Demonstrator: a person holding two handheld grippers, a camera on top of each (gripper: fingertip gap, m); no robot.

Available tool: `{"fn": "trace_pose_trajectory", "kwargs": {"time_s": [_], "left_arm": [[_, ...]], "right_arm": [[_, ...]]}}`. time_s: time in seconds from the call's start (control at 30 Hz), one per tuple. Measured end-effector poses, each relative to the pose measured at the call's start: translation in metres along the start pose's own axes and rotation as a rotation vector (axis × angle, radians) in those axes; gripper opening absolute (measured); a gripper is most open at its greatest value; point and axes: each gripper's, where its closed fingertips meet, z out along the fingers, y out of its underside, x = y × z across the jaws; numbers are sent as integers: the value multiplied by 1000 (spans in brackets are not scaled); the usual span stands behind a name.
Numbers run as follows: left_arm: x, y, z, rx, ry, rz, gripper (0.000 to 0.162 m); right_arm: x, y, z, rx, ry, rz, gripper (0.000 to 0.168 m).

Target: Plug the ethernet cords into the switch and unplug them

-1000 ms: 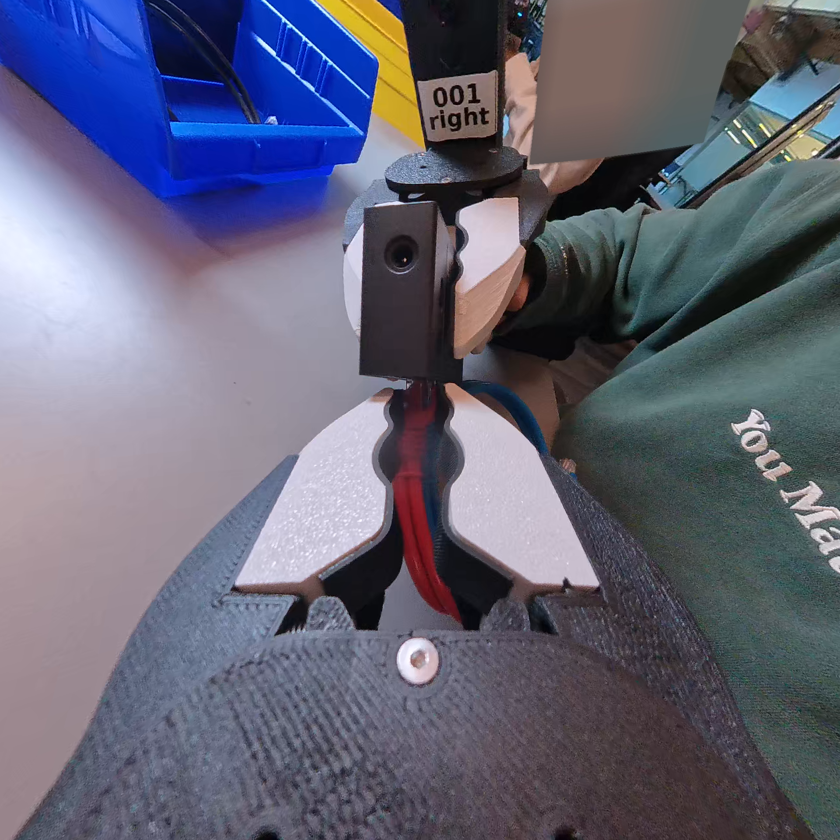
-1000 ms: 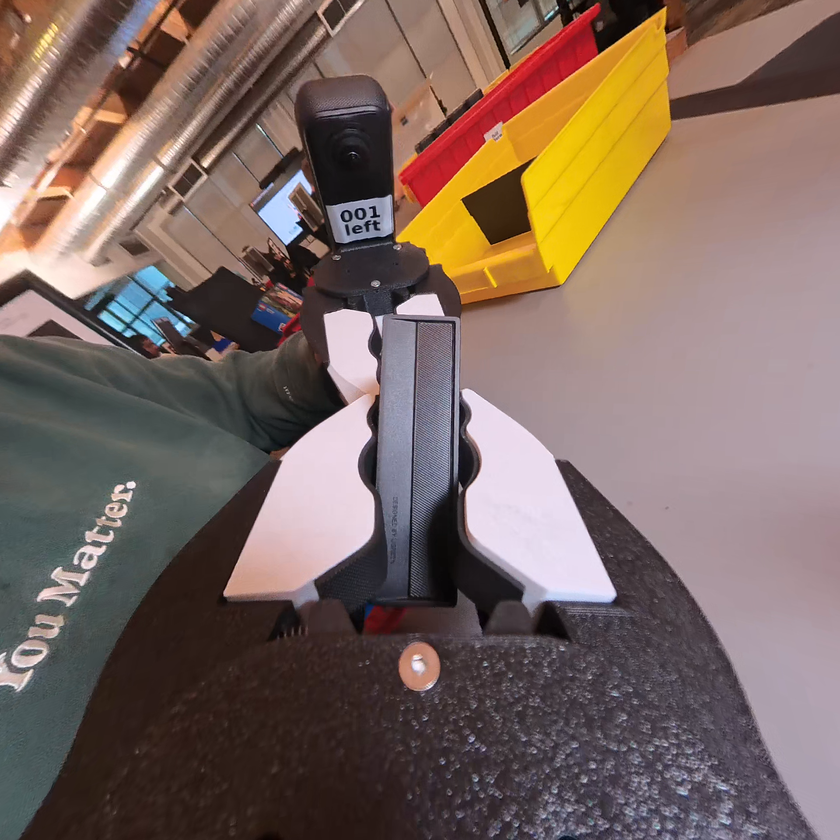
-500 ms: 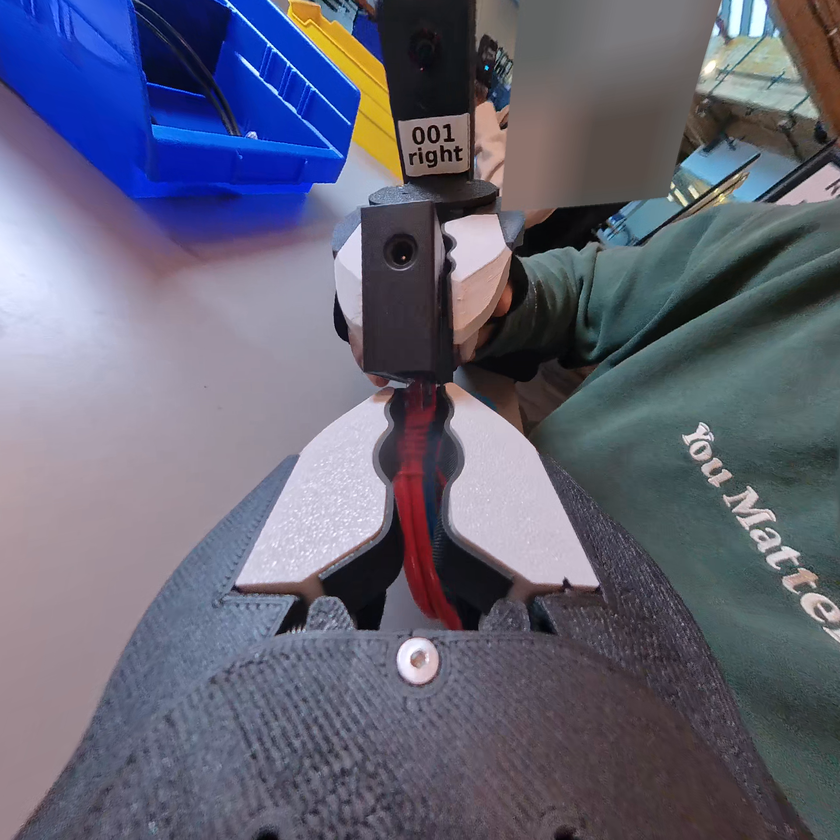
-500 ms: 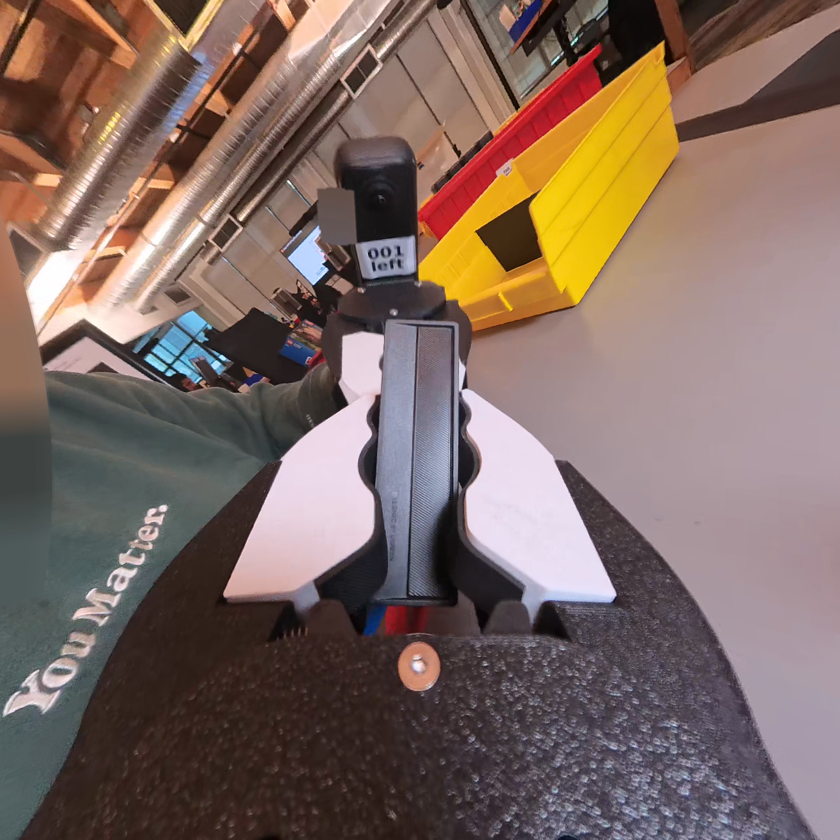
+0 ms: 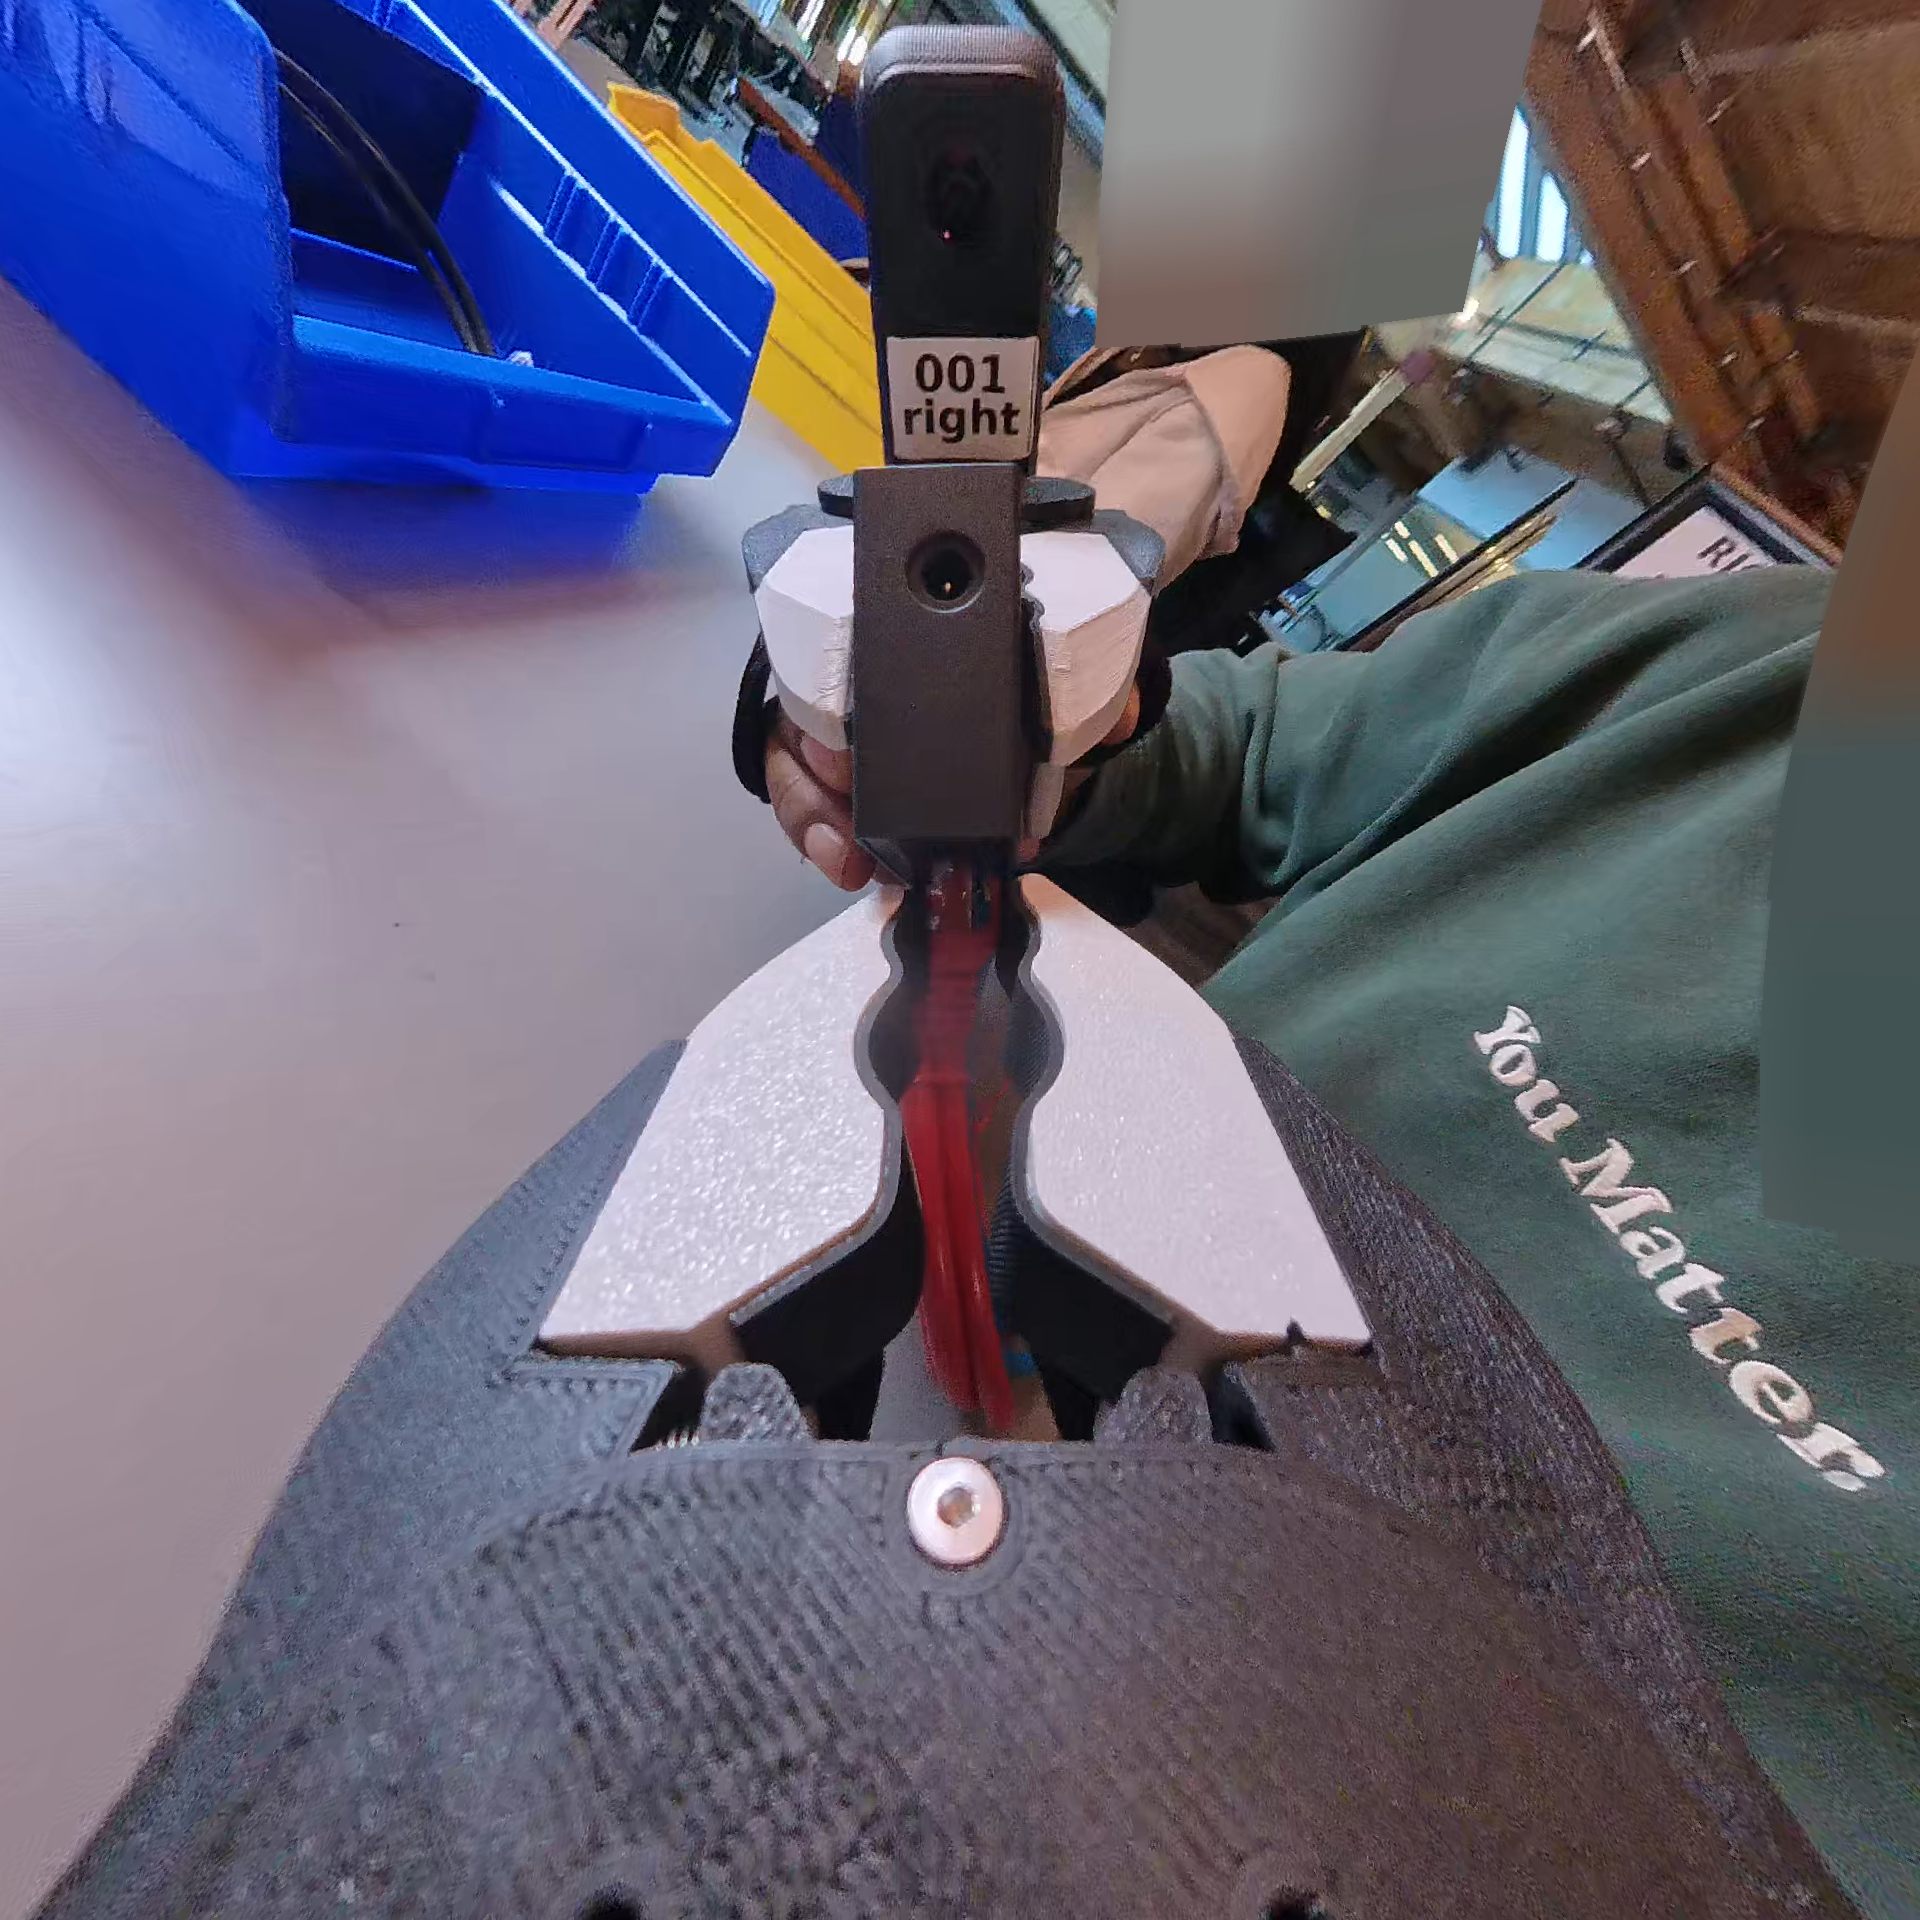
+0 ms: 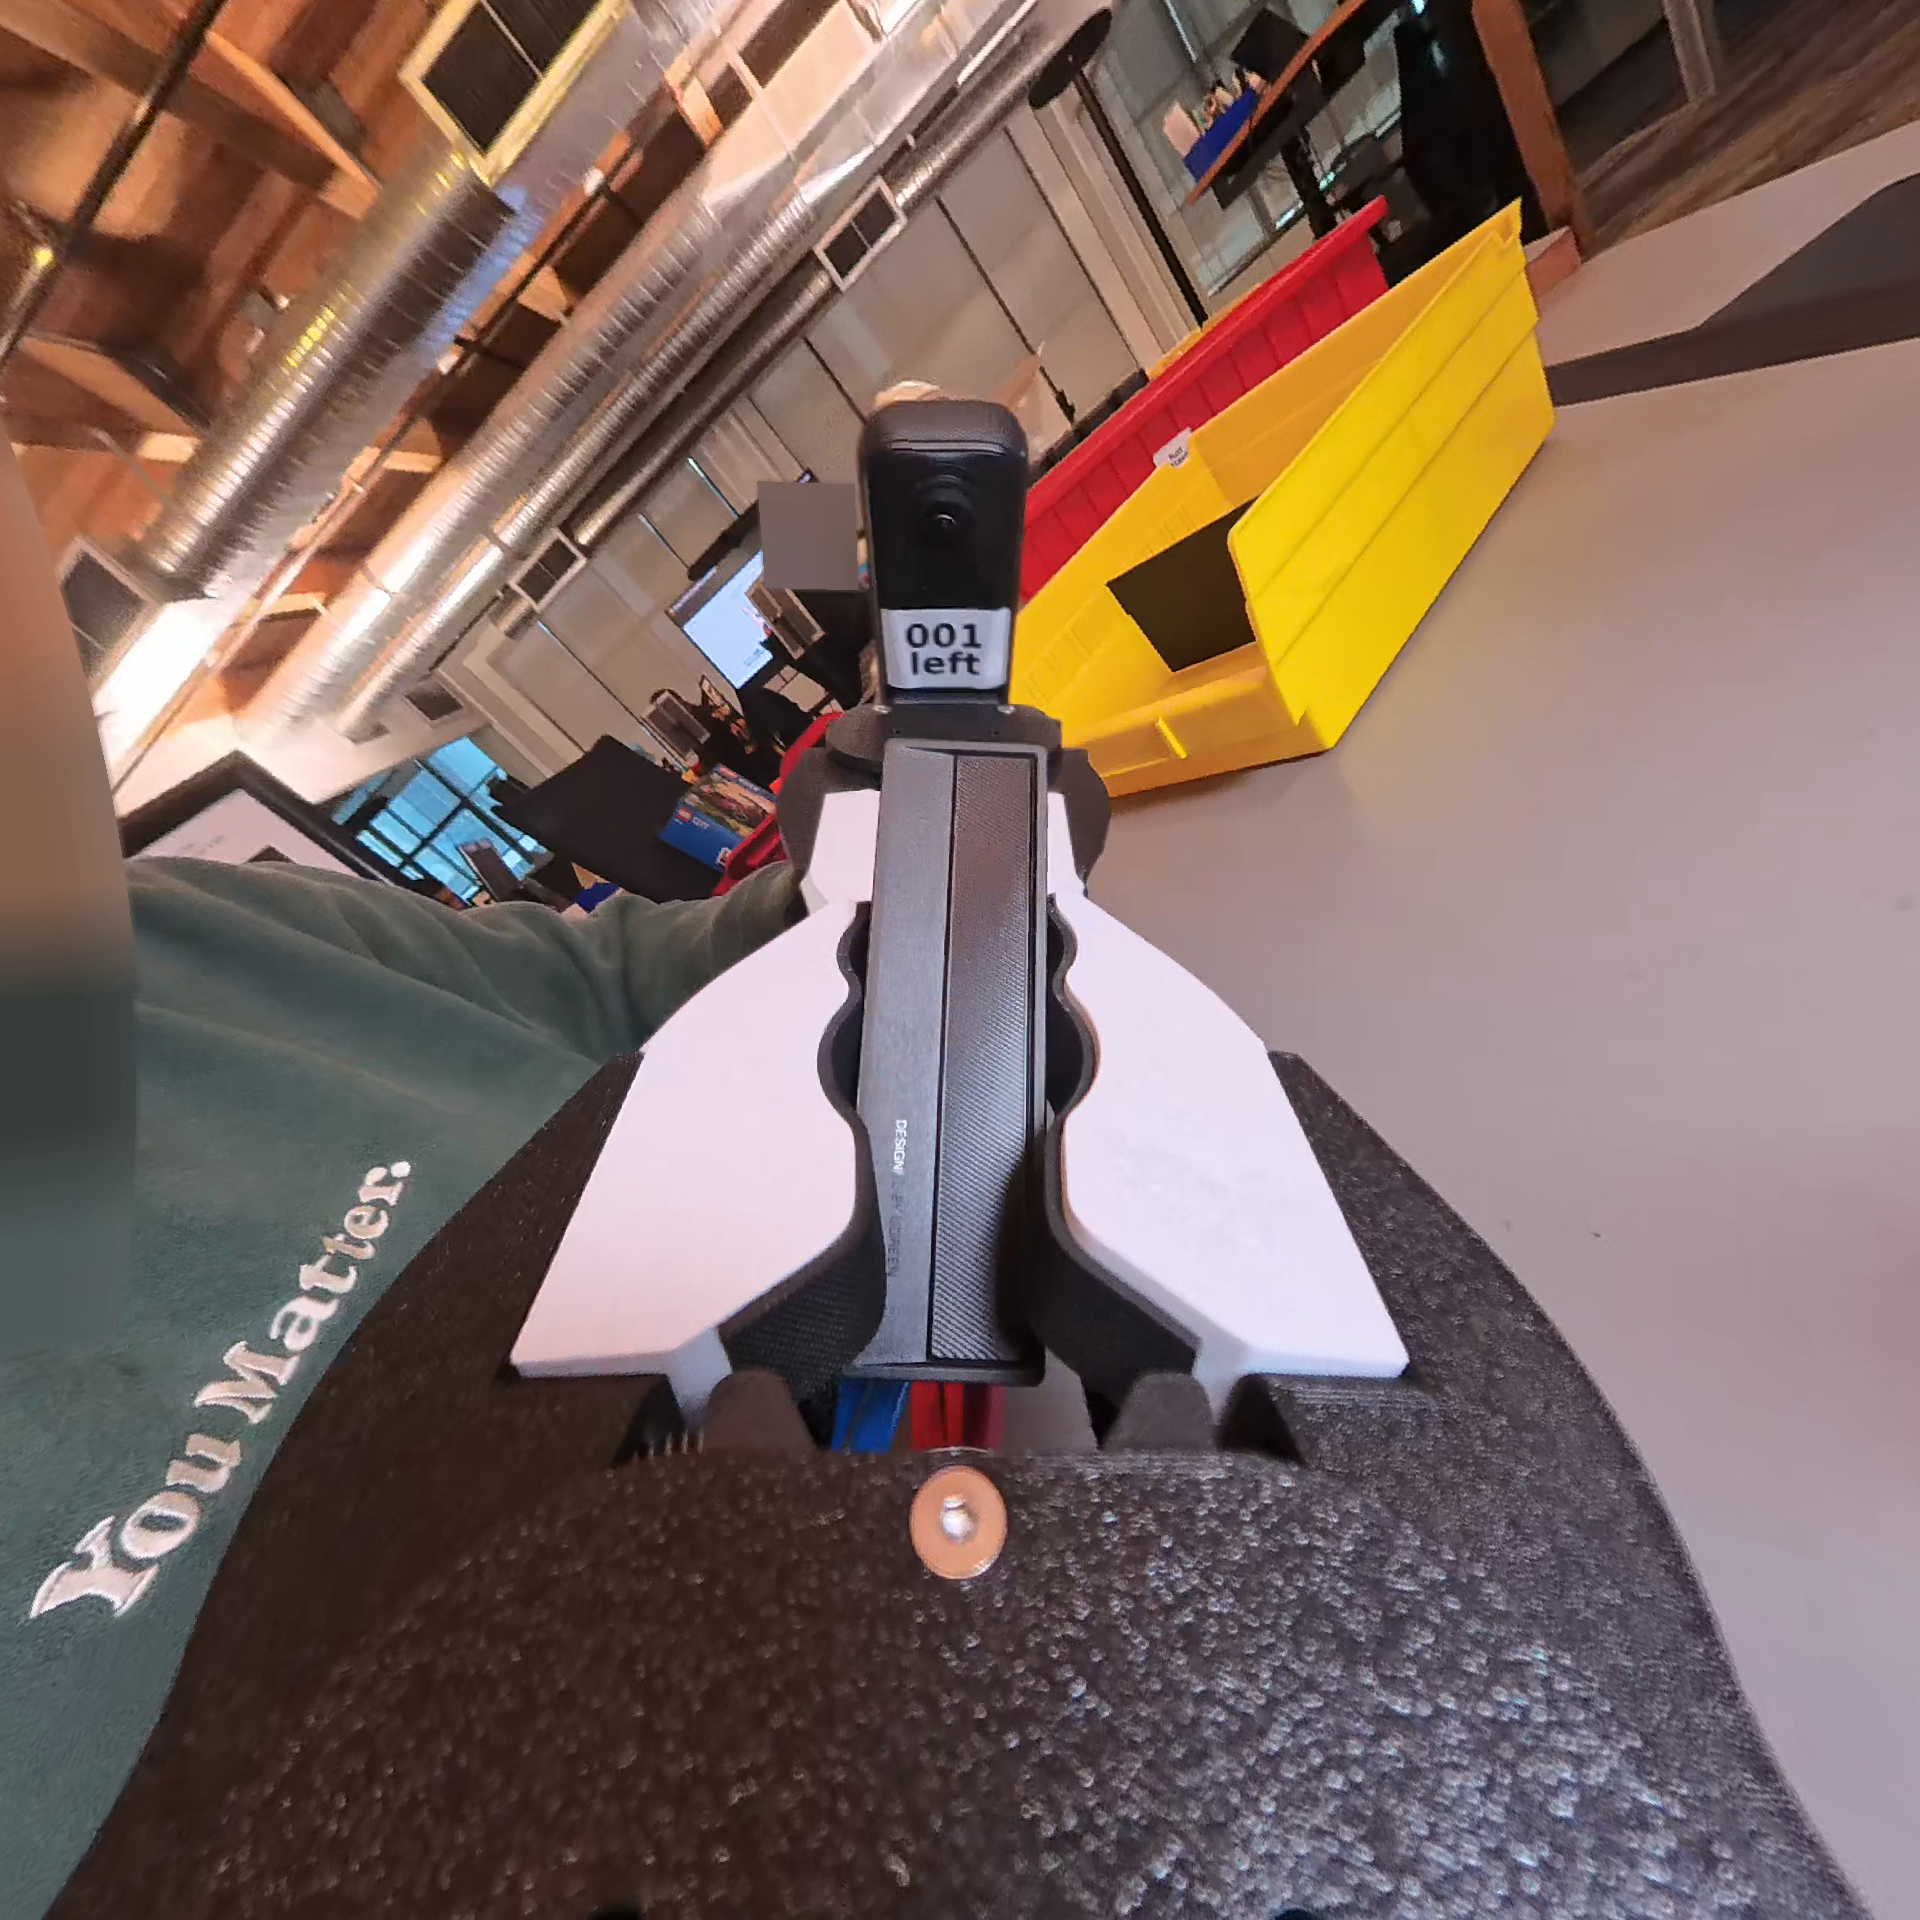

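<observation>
Blue bin (image 5: 499, 343): seen at far left of the left wrist view, resting on the grey surface (image 5: 312, 935); a thin black cable is seen inside it.
Left tool (image 5: 956, 935): clamped on the red ethernet cords (image 5: 951, 1143), which are gripped between its white fingers (image 5: 748, 1143) and run forward into the lower end of the switch.
Switch (image 5: 935, 665): a dark rectangular box, held end-on just beyond the left tool's tips; a round socket is shown on its facing end.
Right tool (image 6: 951, 935): closed on the switch (image 6: 951, 1039), which is held lengthwise between its fingers, well above the surface (image 6: 1558, 1039).
Cord ends: blue cords (image 6: 862, 1403) and red ones are seen under the near end of the switch in the right wrist view.
Writing: white labels are carried on both tool cameras, small print on the switch, lettering on the green sleeve (image 5: 1558, 935); none is repeated.
Yellow bin (image 6: 1351, 582): at right on the surface, beside a red bin (image 6: 1195, 384).
</observation>
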Motion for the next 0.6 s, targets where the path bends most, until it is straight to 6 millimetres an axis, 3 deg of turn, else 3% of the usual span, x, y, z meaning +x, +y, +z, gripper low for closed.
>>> {"fn": "trace_pose_trajectory", "kwargs": {"time_s": [0.23,0.4,0.6], "left_arm": [[-5,-1,-1,-14,-42,34,15],[-4,-3,1,-36,-128,181,15],[-1,-6,1,13,-119,144,16]], "right_arm": [[4,1,0,-2,30,-16,30],[2,0,0,-17,27,-47,30],[0,-3,0,15,25,-47,30]]}}
